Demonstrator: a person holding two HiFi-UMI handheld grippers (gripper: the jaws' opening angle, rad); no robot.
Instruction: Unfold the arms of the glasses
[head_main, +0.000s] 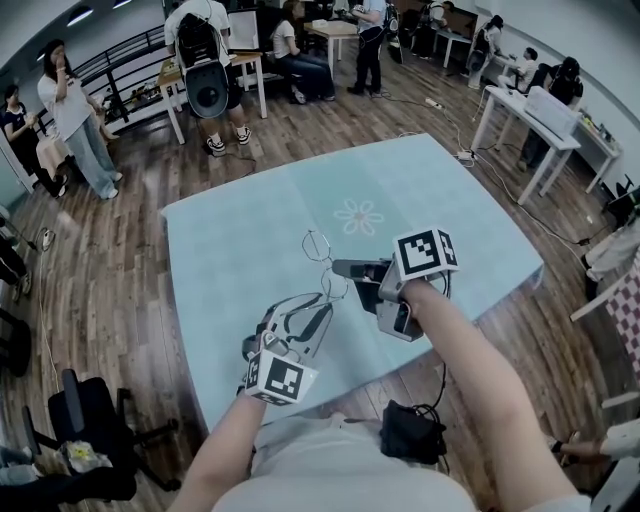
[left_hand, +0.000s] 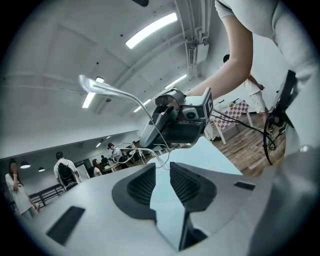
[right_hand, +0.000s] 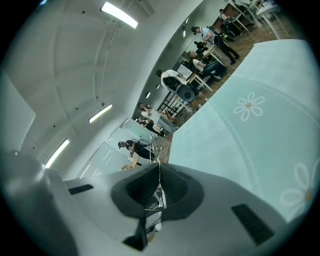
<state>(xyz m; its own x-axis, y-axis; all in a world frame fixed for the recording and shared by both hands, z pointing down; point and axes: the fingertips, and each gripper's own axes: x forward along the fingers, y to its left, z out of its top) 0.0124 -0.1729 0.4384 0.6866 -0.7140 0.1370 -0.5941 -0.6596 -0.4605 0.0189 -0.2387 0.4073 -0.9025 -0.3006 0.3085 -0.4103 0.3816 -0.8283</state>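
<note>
Tablecloth (head_main: 240, 260), pale blue (daisy print (head_main: 358, 216)), beneath glasses (head_main: 318, 246); wooden floor (head_main: 110, 290) around

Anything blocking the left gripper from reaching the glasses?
Nothing visible. The glasses, clamped in the right gripper, sit in open air just ahead of the left gripper, whose jaws stand apart.

Beneath the right gripper (head_main: 340, 268) and left gripper (head_main: 318, 312): a pale blue table (head_main: 230, 300), with a white flower print (head_main: 358, 216) just beyond the right one. Farther ahead: wooden floor (head_main: 300, 140), white desks (head_main: 535, 115), people (head_main: 75, 120) standing and seated. Left of the left gripper and behind it: a black chair (head_main: 90, 420).
</note>
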